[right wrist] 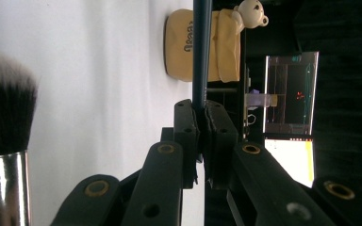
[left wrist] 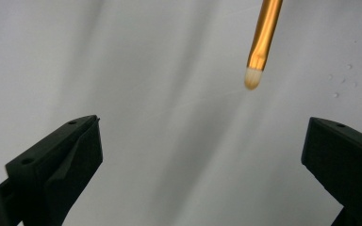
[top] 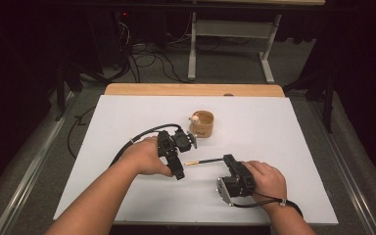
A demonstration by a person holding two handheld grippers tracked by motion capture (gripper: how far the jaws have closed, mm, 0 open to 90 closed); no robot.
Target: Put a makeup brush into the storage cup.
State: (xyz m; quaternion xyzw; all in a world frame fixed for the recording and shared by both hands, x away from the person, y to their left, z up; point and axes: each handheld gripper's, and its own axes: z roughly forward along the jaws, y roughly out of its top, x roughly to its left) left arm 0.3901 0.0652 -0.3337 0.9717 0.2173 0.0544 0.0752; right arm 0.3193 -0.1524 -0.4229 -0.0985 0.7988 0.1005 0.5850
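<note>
On the white surface (top: pixel 274 127) the person's two hands each hold a gripper near the front middle. The right gripper (top: pixel 230 159) lies low at the front right, and its fingers (right wrist: pixel 185 141) are clamped on the dark handle of a thin brush (top: pixel 206 160). That brush runs nearly level from the fingers toward the left, ending in a gold ferrule and a small pale tip (in the left gripper view the tip (left wrist: pixel 252 77) hangs above bare white surface, between and beyond the two dark fingers).

The left gripper (top: pixel 178 172) sits just left of the brush tip, held in the left hand (top: pixel 144 155), and its fingers (left wrist: pixel 66 160) stand wide apart with nothing between them. The brush tip is near them but not touching either one.

Behind the two grippers, toward the middle of the surface, stands a round tan cup (top: pixel 203 125) with a small bear figure (top: pixel 194 118) on its rim. In the right gripper view the cup appears straight past the clamped handle, with lettering on its side that I cannot read.

In the same view a large brush (right wrist: pixel 4 122) with dark, white-tipped bristles and a shiny silver ferrule sits at the left edge, close to the camera; where it rests cannot be told.
</note>
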